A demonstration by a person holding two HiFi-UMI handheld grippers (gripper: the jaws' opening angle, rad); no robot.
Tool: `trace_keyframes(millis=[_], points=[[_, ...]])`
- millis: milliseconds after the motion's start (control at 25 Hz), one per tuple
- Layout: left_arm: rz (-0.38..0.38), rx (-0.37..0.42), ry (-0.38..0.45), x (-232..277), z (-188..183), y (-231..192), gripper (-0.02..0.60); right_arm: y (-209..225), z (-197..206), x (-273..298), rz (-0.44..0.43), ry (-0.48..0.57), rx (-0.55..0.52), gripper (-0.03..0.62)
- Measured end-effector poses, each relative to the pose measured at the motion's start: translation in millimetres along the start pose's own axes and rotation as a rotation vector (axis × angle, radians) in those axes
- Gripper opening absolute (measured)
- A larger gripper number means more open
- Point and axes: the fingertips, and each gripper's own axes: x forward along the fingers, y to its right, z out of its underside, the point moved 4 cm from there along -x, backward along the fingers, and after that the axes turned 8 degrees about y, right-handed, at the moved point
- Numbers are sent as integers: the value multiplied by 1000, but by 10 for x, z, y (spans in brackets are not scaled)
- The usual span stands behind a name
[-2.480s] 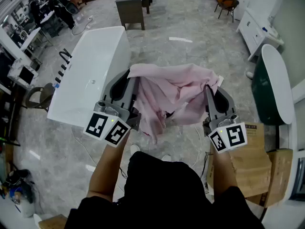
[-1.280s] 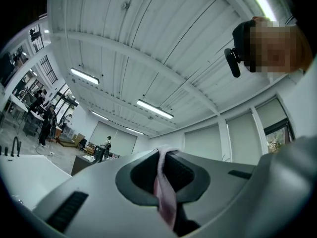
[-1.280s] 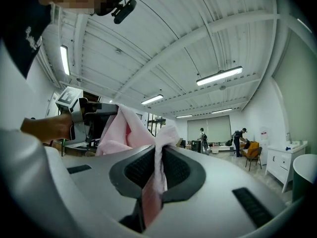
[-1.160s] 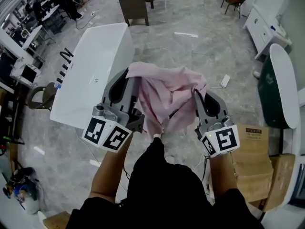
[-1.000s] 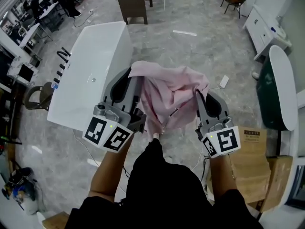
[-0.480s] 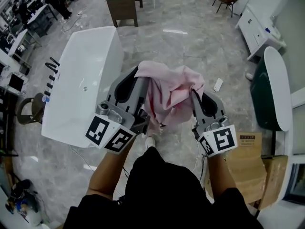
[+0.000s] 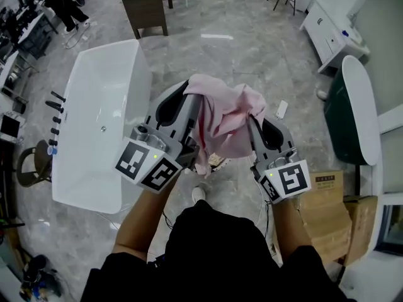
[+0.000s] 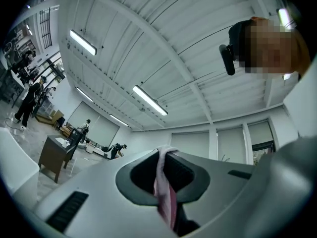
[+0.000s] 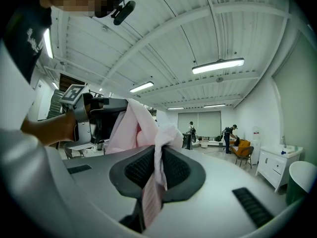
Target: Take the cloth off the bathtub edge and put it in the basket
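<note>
A pink cloth [image 7: 223,121] hangs bunched in the air between my two grippers, over the marble floor and to the right of the white bathtub [image 7: 94,131]. My left gripper [image 7: 194,96] is shut on the cloth's left part; in the left gripper view a pink fold [image 8: 166,197] runs down between the closed jaws. My right gripper [image 7: 250,115] is shut on the right part; the cloth [image 9: 136,128] billows above its jaws in the right gripper view. Both grippers point steeply upward. No basket shows in any view.
A dark green tub with a white rim [image 7: 356,112] stands at the right. Cardboard boxes [image 7: 327,200] lie near my right side. A dark desk [image 7: 146,2] and a white cabinet [image 7: 327,24] stand farther off. Black taps [image 7: 53,115] line the bathtub's left edge.
The two grippers have drawn closer together and the cloth has bunched up between them. The bathtub has slid left in the head view as the person turned.
</note>
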Motion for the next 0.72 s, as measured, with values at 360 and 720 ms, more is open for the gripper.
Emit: trace_keyframes(millis=[360,720], points=[[51,-65,-7,295,112,-569,35,53,145,590,48,-24,10,49],[36,-80,-32,348,352,-769,34,143,329,747,25,-50,48,49]])
